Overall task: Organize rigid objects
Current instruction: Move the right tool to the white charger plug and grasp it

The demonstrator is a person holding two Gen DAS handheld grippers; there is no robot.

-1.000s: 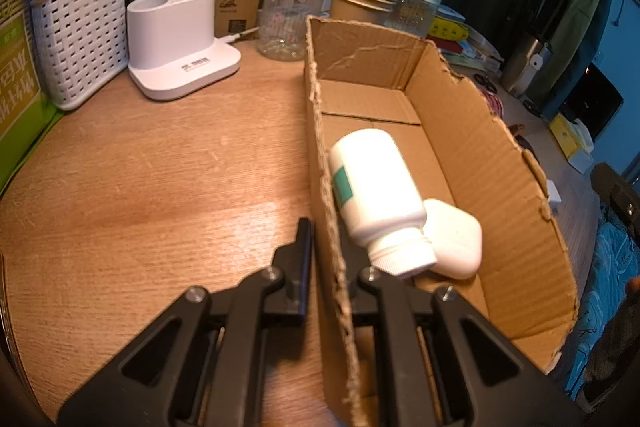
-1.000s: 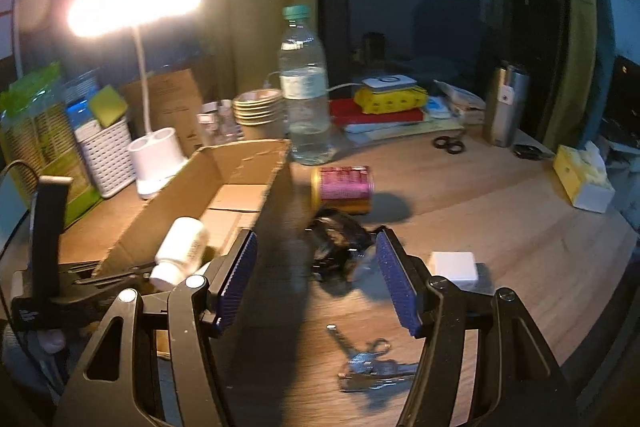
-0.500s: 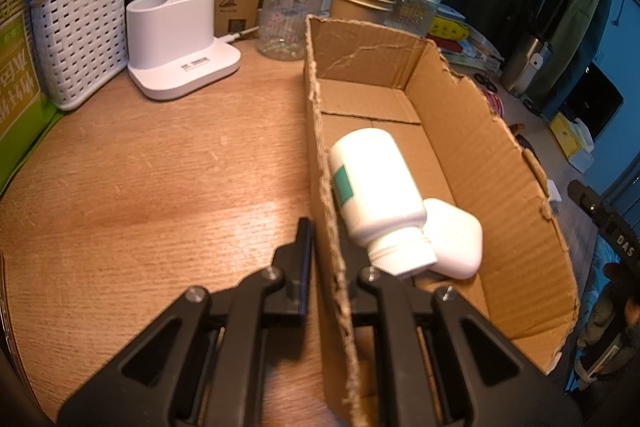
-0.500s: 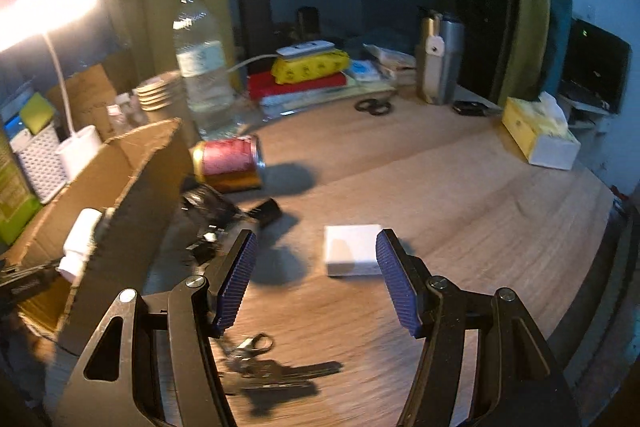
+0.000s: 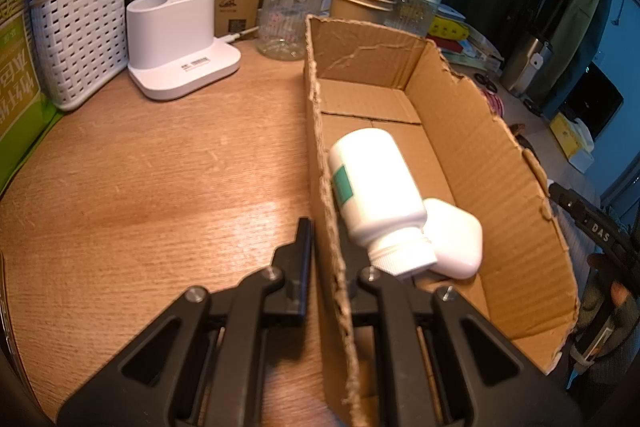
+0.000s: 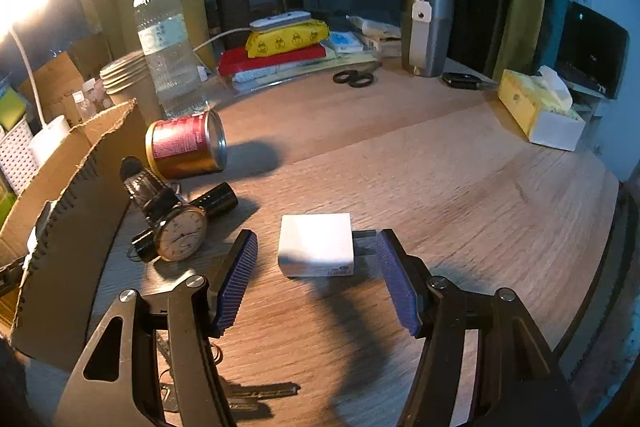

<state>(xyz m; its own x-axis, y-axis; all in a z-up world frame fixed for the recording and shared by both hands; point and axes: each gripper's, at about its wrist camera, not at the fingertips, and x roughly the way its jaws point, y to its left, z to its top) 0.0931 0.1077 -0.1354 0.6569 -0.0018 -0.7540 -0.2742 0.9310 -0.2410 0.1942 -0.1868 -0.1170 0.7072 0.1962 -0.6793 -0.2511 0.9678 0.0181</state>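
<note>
Right wrist: cluttered wooden desk (image 6: 460, 195), dim room.

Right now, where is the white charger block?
In the right wrist view, the white charger block lies on the wooden desk, between the right gripper's open jaws, right of the wristwatch.

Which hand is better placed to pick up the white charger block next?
The right. Its gripper has its jaws open on either side of the white charger block. The left gripper is shut on the cardboard box wall.
</note>
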